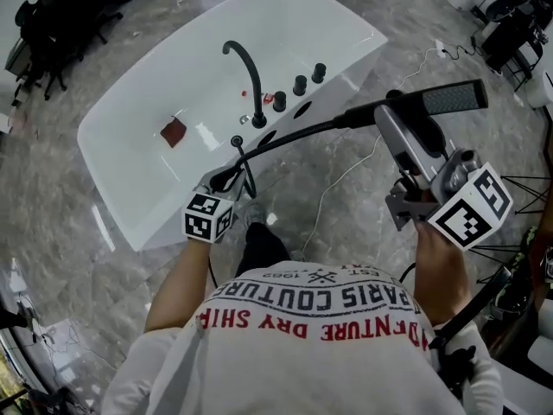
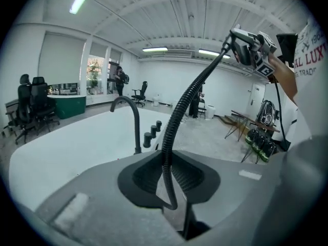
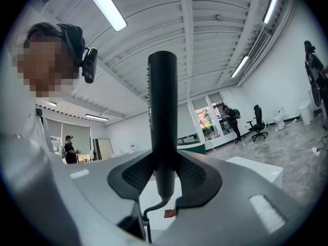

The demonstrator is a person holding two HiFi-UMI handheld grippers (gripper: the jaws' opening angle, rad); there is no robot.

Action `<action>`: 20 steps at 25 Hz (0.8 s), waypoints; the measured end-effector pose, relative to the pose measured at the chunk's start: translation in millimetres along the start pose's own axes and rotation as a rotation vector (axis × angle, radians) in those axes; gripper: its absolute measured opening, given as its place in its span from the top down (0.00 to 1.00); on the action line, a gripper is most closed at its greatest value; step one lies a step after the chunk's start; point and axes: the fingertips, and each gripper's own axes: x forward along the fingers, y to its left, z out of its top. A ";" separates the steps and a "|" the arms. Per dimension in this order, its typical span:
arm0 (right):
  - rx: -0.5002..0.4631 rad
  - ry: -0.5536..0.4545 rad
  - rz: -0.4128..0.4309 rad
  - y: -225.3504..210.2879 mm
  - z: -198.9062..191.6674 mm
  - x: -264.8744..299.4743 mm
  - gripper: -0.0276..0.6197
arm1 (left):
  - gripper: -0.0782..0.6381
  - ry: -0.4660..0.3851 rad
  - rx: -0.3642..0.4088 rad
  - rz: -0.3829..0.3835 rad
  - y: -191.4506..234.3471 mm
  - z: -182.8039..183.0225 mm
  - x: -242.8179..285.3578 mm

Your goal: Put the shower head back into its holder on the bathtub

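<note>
The black shower head point(image 1: 451, 98) is held up over the floor to the right of the white bathtub point(image 1: 121, 145), and my right gripper point(image 1: 399, 121) is shut on its handle. In the right gripper view the handle point(image 3: 162, 111) stands upright between the pads of that gripper point(image 3: 164, 176). The black ribbed hose point(image 1: 294, 135) runs from the handle to my left gripper point(image 1: 226, 178), which is shut on it near the tub's rim. In the left gripper view the hose point(image 2: 177, 122) rises out of the left gripper point(image 2: 169, 176). A dark oval opening point(image 1: 301, 109) lies on the rim beside the knobs point(image 1: 299, 85).
A curved black faucet point(image 1: 246, 67) stands on the tub's rim. A red-brown patch point(image 1: 173, 131) lies on the tub bottom. Black office chairs point(image 1: 43, 24) stand at the upper left, dark gear and stands point(image 1: 510, 33) at the right. A white cable point(image 1: 346, 180) crosses the marble floor.
</note>
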 end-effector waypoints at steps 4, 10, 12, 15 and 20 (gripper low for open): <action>-0.006 -0.004 0.008 3.0 0.0 15.3 0.75 | 0.81 -0.066 -0.002 0.066 32.8 34.7 -22.6; -0.019 0.011 -0.032 -11.6 -2.9 29.0 0.75 | 0.81 -0.182 -0.057 0.135 71.2 90.5 -46.8; -0.007 0.009 -0.038 -15.7 -4.9 31.8 0.75 | 0.81 -0.203 -0.057 0.151 80.4 102.3 -51.1; 0.005 0.014 -0.036 -19.7 -8.6 36.0 0.75 | 0.81 -0.229 -0.064 0.172 92.1 115.5 -55.8; 0.018 0.020 -0.037 -28.2 -11.2 46.7 0.75 | 0.81 -0.278 -0.060 0.195 107.6 144.6 -59.4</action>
